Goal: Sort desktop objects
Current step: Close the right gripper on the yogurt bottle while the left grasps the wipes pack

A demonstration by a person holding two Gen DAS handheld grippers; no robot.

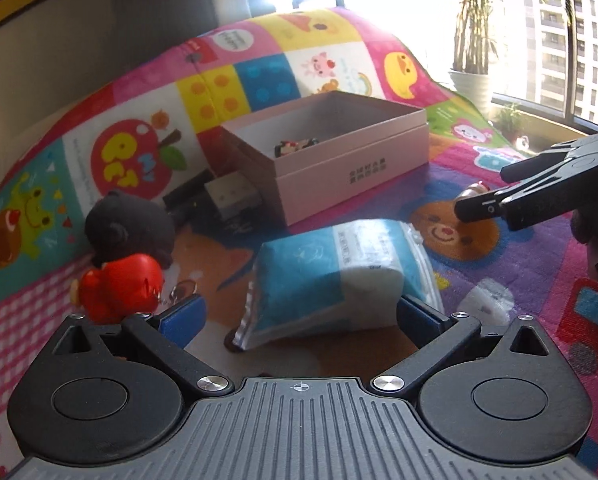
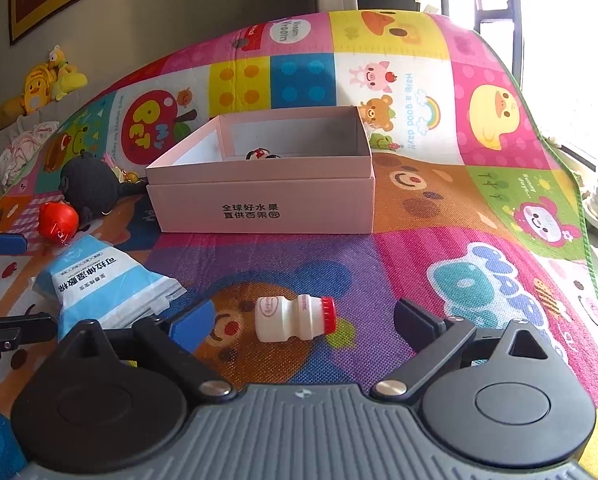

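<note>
A pink open box (image 1: 331,156) (image 2: 267,184) stands on the colourful mat with a small red and black toy (image 1: 295,147) (image 2: 261,155) inside. A blue and white soft pack (image 1: 331,276) (image 2: 99,284) lies in front of my left gripper (image 1: 299,316), which is open with its fingers on either side of the pack. A small white bottle with a red cap (image 2: 295,317) lies on its side between the open fingers of my right gripper (image 2: 303,316). The right gripper also shows in the left wrist view (image 1: 539,188).
A black plush (image 1: 127,228) (image 2: 91,188) and a red round toy (image 1: 119,288) (image 2: 58,219) lie left of the pack. A small grey box (image 1: 231,196) sits beside the pink box. A potted plant (image 1: 471,80) stands by the window past the mat's edge.
</note>
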